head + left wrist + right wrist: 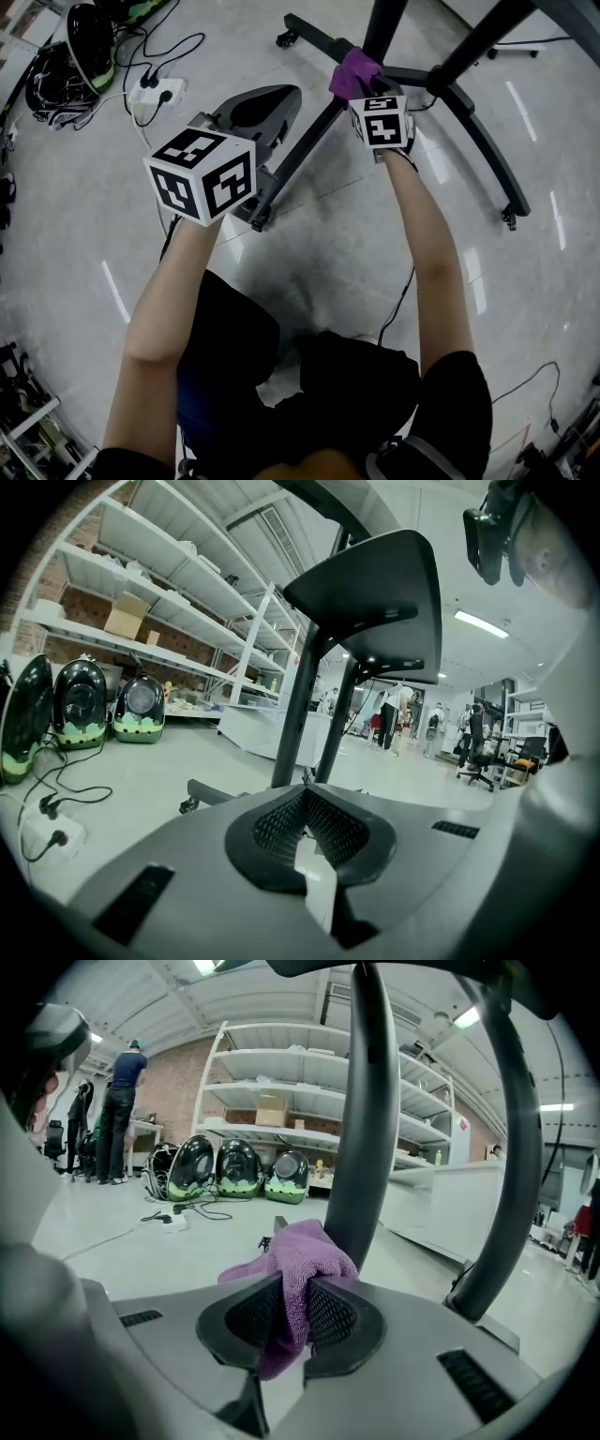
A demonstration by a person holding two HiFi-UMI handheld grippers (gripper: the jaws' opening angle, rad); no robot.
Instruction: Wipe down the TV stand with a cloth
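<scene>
Crouching on a pale grey polished floor [356,253], a person in black clothes reaches both bare arms toward a black metal TV stand [480,136] with wheeled, splayed legs.

The right gripper [372,92], a grey tool carrying a cube of square black-and-white markers, is at the middle of the stand, where the legs meet the upright post [367,1138]. Its jaws are clamped together on a crumpled purple microfibre cloth [298,1258]. The cloth bulges out ahead of the jaws and a tail of it hangs below them. The bunched front of the cloth lies against the foot of the post; seen from above, it sits on the joint of the legs.

The left gripper [274,101], with the same kind of marker cube, is held over the stand's leg that runs toward the person, to the left of the post. Its jaws are closed tip to tip with nothing between them. Whether it touches the leg cannot be told.

Left of the stand, a white power strip [155,94] with black cables lies on the floor. Beyond the stand, three black-and-green domed cases [234,1174] sit below tall white shelving [300,1091].
</scene>
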